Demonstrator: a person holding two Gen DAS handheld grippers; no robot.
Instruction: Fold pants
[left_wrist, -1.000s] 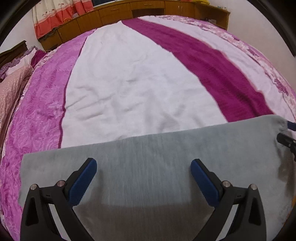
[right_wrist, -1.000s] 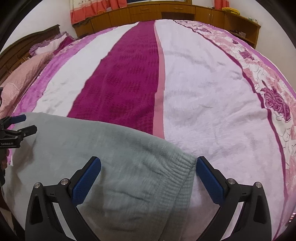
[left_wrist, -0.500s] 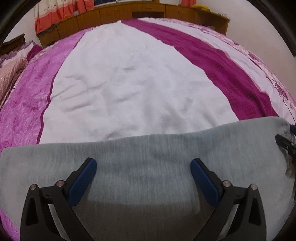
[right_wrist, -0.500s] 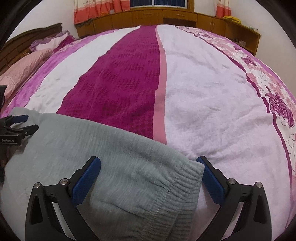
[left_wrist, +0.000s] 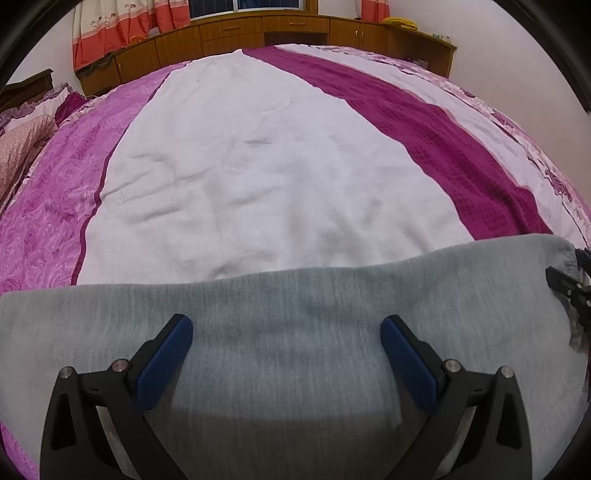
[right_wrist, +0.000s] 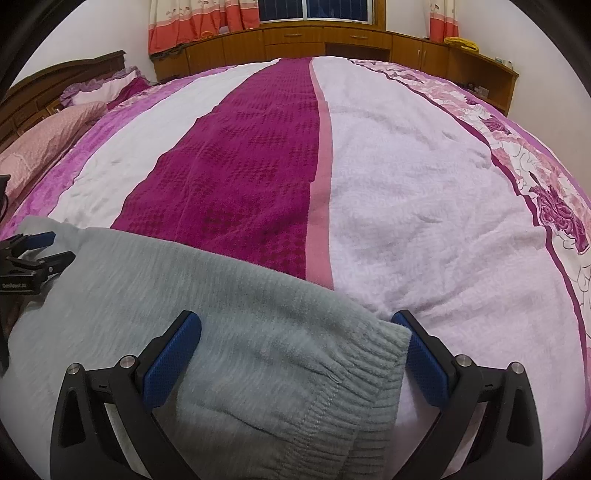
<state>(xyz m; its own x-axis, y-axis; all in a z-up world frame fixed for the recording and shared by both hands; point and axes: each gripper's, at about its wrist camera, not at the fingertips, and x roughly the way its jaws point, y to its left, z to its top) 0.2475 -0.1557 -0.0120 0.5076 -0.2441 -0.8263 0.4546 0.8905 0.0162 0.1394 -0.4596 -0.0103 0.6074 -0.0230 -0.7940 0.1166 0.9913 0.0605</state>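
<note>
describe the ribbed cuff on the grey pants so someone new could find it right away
Start from the big bed with the striped pink and magenta bedspread; the grey pants lie across its near edge. The ribbed cuff is their end between the right gripper's open fingers, the only corrugated, stitched band.

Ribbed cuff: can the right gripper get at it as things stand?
Probably yes. The cuff lies on top of the pants, uncovered, right between the open right gripper fingers; nothing on the bedspread blocks it.
</note>
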